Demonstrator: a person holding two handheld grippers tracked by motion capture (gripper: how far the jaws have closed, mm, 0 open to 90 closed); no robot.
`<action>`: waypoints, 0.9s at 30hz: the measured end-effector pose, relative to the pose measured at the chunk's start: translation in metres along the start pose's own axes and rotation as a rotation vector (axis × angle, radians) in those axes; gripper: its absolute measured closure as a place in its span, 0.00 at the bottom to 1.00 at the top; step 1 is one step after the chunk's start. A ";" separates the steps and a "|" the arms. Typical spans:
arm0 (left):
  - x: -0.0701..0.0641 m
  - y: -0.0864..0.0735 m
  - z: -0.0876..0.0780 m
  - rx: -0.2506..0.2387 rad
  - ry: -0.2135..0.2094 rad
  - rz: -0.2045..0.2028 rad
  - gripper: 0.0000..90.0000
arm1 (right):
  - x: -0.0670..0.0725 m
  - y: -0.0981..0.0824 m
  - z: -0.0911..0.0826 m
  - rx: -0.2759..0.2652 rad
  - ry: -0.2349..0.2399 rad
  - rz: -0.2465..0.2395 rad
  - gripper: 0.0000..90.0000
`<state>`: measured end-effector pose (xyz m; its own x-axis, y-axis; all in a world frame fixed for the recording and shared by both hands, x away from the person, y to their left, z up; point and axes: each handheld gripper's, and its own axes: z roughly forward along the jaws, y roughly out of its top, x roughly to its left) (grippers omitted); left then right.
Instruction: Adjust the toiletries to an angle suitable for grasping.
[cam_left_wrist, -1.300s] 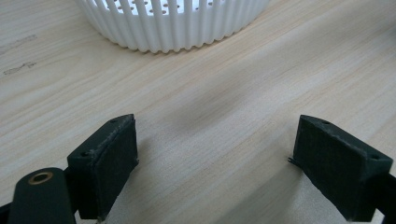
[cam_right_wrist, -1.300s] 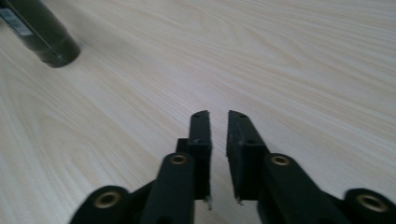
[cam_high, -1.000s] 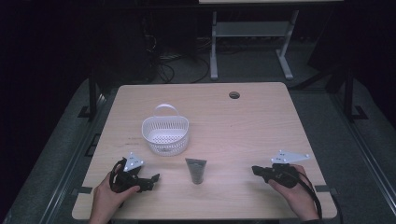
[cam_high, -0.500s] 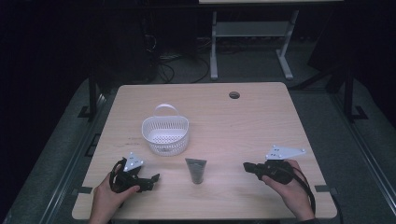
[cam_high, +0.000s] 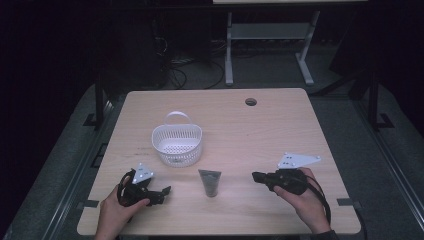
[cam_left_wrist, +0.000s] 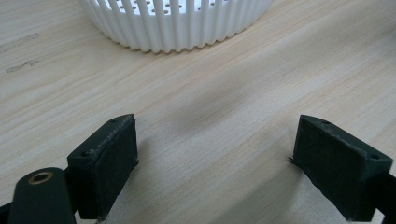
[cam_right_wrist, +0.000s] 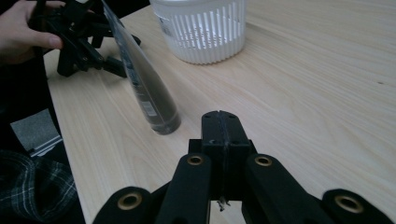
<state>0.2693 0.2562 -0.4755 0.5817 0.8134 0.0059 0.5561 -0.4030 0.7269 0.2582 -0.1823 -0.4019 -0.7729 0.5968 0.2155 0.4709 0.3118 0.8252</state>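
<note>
Near front edge of table (cam_high: 280, 115), dark tube (cam_high: 209, 182) lies flat between both grippers, just before white basket (cam_high: 177, 145).

Right gripper (cam_high: 258, 176): jaws pressed together, empty, tip toward tube. Left gripper (cam_high: 165, 190): jaws apart, empty.

Risk: closed jaws would shove tube, not grasp; must open first. Smooth tapered body may slip or roll.

Tube: grey-black, glossy, capped end toward person, small printed label.

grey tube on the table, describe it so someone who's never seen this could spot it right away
On the light wooden table, find the white slatted basket left of centre. Just in front of it, toward the near edge, lies the grey tube, between the two hand-held tools. It is the one dark, tapered, flat-ended thing there.
</note>
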 end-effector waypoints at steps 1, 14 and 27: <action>0.000 0.000 0.000 0.000 0.000 0.000 0.14 | 0.003 0.003 0.002 -0.004 0.011 -0.007 1.00; 0.000 0.000 0.000 0.001 -0.002 0.003 0.14 | 0.015 0.017 0.011 -0.019 0.056 -0.037 1.00; 0.000 0.000 0.000 0.001 -0.003 0.003 0.14 | 0.028 0.029 0.021 -0.029 0.103 -0.071 1.00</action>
<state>0.2694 0.2566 -0.4754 0.5846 0.8113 0.0061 0.5554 -0.4057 0.7259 0.2596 -0.1412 -0.3830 -0.8441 0.4946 0.2069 0.4018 0.3282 0.8549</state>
